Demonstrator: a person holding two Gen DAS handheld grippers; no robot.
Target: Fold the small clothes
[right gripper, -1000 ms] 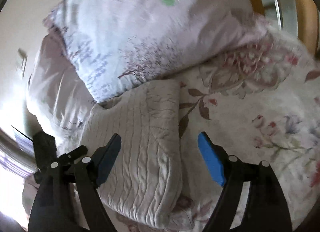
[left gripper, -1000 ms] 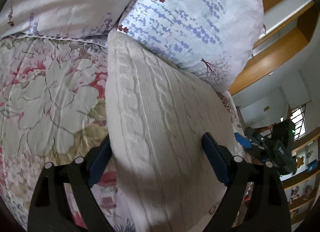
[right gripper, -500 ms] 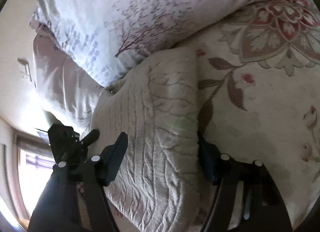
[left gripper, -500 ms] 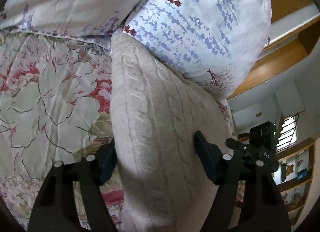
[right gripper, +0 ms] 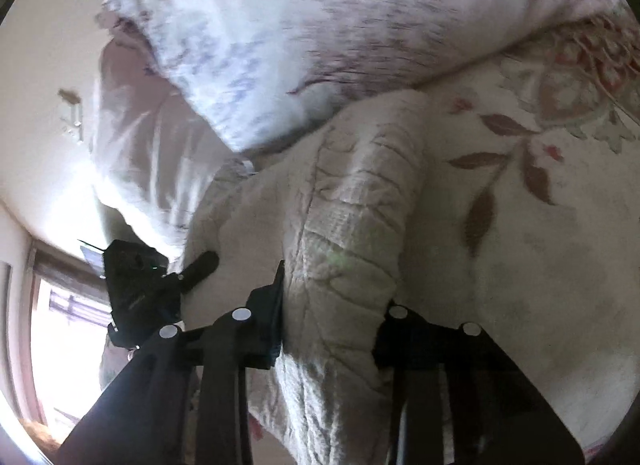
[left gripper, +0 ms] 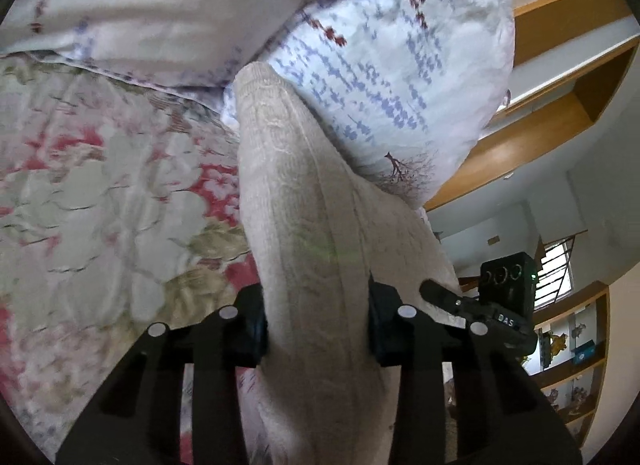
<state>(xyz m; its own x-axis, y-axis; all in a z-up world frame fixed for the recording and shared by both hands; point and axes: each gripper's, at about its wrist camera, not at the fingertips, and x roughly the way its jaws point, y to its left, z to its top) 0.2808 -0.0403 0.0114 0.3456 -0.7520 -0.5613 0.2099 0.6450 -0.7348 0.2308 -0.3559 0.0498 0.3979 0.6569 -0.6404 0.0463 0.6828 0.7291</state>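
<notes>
Whereas both sets of jaws stood wide apart a sec ago, straddling the garment without contact, both are now closed in on it. Left gripper point(left gripper: 316, 321): jaws pinched on the cream cable-knit sweater point(left gripper: 304, 225), fabric bunched into a ridge between the pads. Right gripper point(right gripper: 332, 325): same condition, jaws pressed against a thick fold of the knit at its opposite end; right-hand pad mostly hidden by fabric. Sweater lies on the floral bedspread point(left gripper: 100, 201), far end butted against the blue-print pillow point(left gripper: 384, 77). Knit looks steeper and narrower in both views vs 0.5 s ago, and background is motion-blurred, so a lift appears underway, tho I cannot confirm it has cleared the bed.

Assessment: grasp stage done, both ends secured; garment already appears partly folded (multiple layers visible). Next move prob. carries one edge over for a further fold or relocates it. Risk: bulky layers may slip from pinch, pillow may snag far end
</notes>
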